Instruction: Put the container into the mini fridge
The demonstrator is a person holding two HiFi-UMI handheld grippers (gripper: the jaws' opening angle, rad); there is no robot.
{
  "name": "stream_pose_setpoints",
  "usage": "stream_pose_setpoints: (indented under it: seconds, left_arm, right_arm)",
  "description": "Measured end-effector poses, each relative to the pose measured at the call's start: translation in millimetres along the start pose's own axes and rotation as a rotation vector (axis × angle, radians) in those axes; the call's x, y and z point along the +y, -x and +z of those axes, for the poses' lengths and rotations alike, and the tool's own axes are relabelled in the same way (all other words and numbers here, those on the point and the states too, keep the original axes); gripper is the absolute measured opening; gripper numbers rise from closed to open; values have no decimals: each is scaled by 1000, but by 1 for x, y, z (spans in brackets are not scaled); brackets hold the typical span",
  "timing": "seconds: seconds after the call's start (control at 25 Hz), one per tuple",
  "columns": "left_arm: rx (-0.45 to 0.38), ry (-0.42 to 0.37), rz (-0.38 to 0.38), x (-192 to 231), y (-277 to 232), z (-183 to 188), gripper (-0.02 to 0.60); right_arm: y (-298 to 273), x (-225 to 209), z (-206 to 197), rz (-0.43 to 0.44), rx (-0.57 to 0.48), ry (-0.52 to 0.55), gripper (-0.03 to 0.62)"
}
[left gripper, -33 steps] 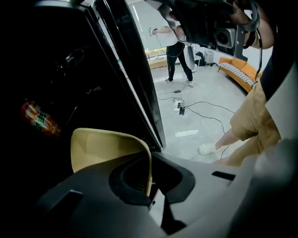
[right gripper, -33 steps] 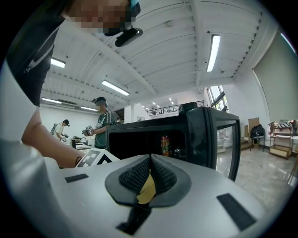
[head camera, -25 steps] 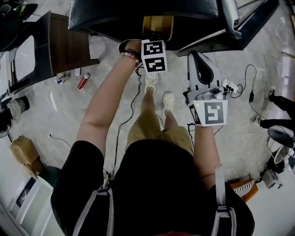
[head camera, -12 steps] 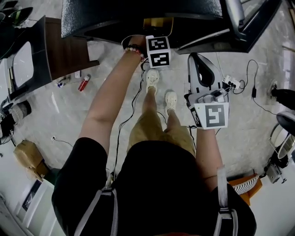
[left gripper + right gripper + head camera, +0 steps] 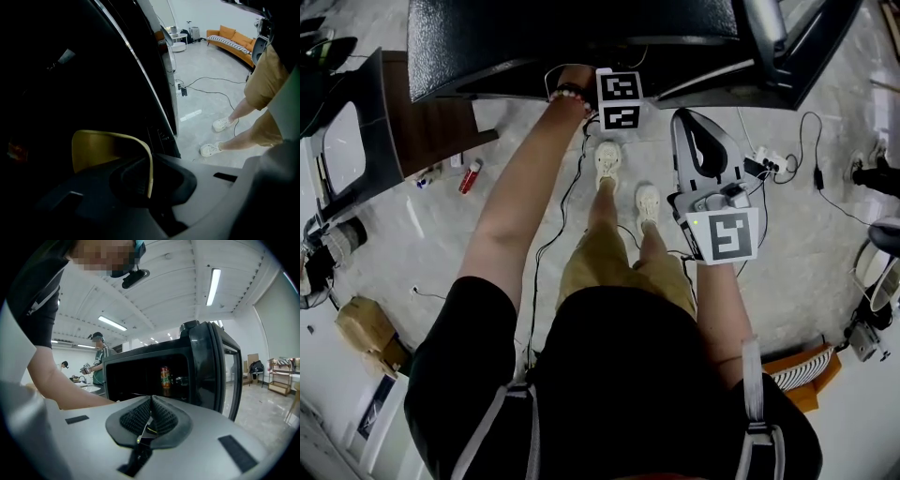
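Observation:
The yellow container is a thin-walled tub held inside the dark mini fridge. My left gripper is shut on its rim. From the head view only the left gripper's marker cube shows, and the fridge top hides the jaws and the container. My right gripper hangs in front of the fridge, below its open door, jaws shut on nothing. In the right gripper view the fridge opening stands ahead with an orange can inside.
Cables and a power strip lie on the floor at the right. A dark wooden cabinet stands left of the fridge, with a red can beside it. The person's shoes are close to the fridge. Another person stands far behind.
My left gripper has pushed forward into the fridge, and the yellow container, seen earlier at the opening, is now hidden under the fridge top. The right gripper has barely moved.

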State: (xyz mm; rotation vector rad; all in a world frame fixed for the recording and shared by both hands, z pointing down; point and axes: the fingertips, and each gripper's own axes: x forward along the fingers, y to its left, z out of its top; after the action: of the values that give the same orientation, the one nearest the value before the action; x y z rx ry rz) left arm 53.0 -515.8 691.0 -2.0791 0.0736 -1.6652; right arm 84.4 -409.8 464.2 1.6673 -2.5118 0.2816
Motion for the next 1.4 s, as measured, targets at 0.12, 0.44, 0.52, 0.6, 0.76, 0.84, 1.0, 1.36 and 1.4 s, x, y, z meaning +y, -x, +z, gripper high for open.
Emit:
stream_pose_setpoints:
  seconds: [0.12,0.44,0.52,0.6,0.76,0.84,1.0,1.36,1.4]
  left_arm:
    - [2,-13,-3,5,-6,0,26]
    - [3,-30,-2,11,-21,-3,26]
    - [-1,-32,-5,10,-24,-3,26]
    - [-3,-31,-7,10,-27,-3,26]
    - [-12,-45,13,11,-33,-3,28]
    - [-27,-46,26,11,-35,-2,28]
    - [-38,-38,41,12,-37,-3,28]
    - [-51,-32,64,11,-37,-2,37]
    - [-57,-31,80,13,-37,-1,45]
  right_arm:
    - [-2,-3,-1,-4,3,-1,37]
    - [-10,-13,-9,-15,20,-15,37]
    - [-11,-14,-12,-19,24,-20,37]
    - [-12,-15,-15,-21,29,-26,37]
    - [-14,-15,-20,-23,34,-34,37]
    - [-14,-14,-22,-21,36,-34,37]
    - [-14,-14,-22,-23,35,-36,37]
    - [-10,-7,-26,-19,46,-37,37]
    - [-10,-7,-27,-19,47,-37,37]
